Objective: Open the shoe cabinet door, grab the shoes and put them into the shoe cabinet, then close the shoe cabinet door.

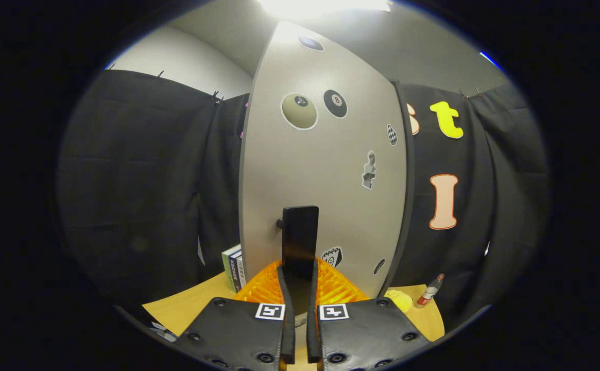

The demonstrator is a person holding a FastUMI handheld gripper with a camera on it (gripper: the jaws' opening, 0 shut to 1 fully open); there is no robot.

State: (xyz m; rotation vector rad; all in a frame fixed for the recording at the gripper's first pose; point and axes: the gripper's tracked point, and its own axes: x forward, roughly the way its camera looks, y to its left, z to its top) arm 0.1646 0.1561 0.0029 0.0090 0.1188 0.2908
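The shoe cabinet door (325, 170) is a tall pale panel with several stickers, standing right in front of me. A black bar handle (300, 232) sticks out from its lower part on a small peg. My gripper (300, 270) has its two fingers closed in tight on the lower end of this handle, one on each side. The handle's upper end rises above the fingertips. I cannot tell whether the door is ajar.
A wooden table top (186, 309) lies below the door. Upright books (234, 268) stand to the left of the door's base. A small bottle (430, 291) and a yellow object (400, 300) sit to the right. Black cloth walls close in behind.
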